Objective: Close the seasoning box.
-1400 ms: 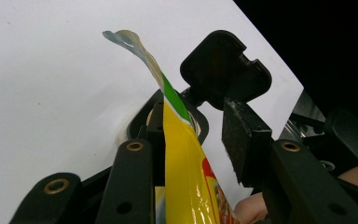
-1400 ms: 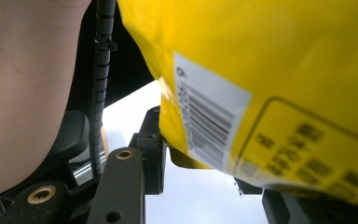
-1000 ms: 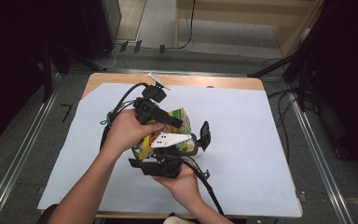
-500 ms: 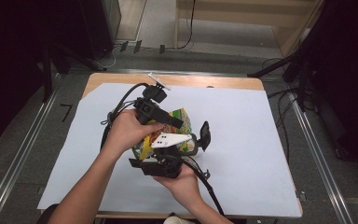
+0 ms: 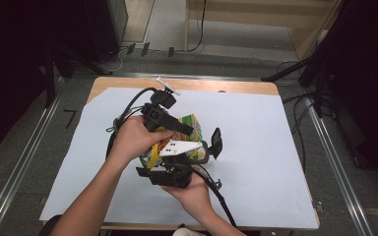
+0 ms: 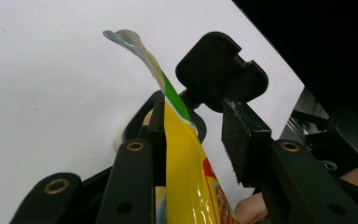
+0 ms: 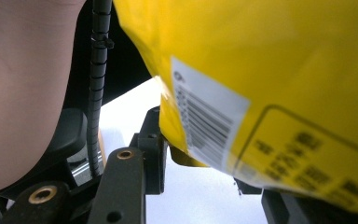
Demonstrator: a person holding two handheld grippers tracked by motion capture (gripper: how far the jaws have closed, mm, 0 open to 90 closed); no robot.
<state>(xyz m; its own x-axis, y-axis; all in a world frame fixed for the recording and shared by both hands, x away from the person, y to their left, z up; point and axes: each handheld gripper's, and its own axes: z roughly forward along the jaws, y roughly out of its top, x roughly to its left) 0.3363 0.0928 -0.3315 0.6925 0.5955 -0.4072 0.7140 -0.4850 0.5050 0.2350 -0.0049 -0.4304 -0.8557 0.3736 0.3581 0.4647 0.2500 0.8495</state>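
A yellow and green snack bag sits between both grippers over the middle of the white sheet. The left gripper comes in from the left, above the bag. In the left gripper view the bag lies against the left pad, while the right pad stands off it with a gap, so the left gripper is open. The right gripper reaches up from below. In the right gripper view the bag's barcode side covers the right gripper: its left jaw touches the bag's corner and its right jaw is hidden behind the bag.
White paper covers the wooden table. A small white object lies at the far edge, a cup rim at the near edge. Metal rails run along both sides. The other gripper's black jaw rises behind the bag.
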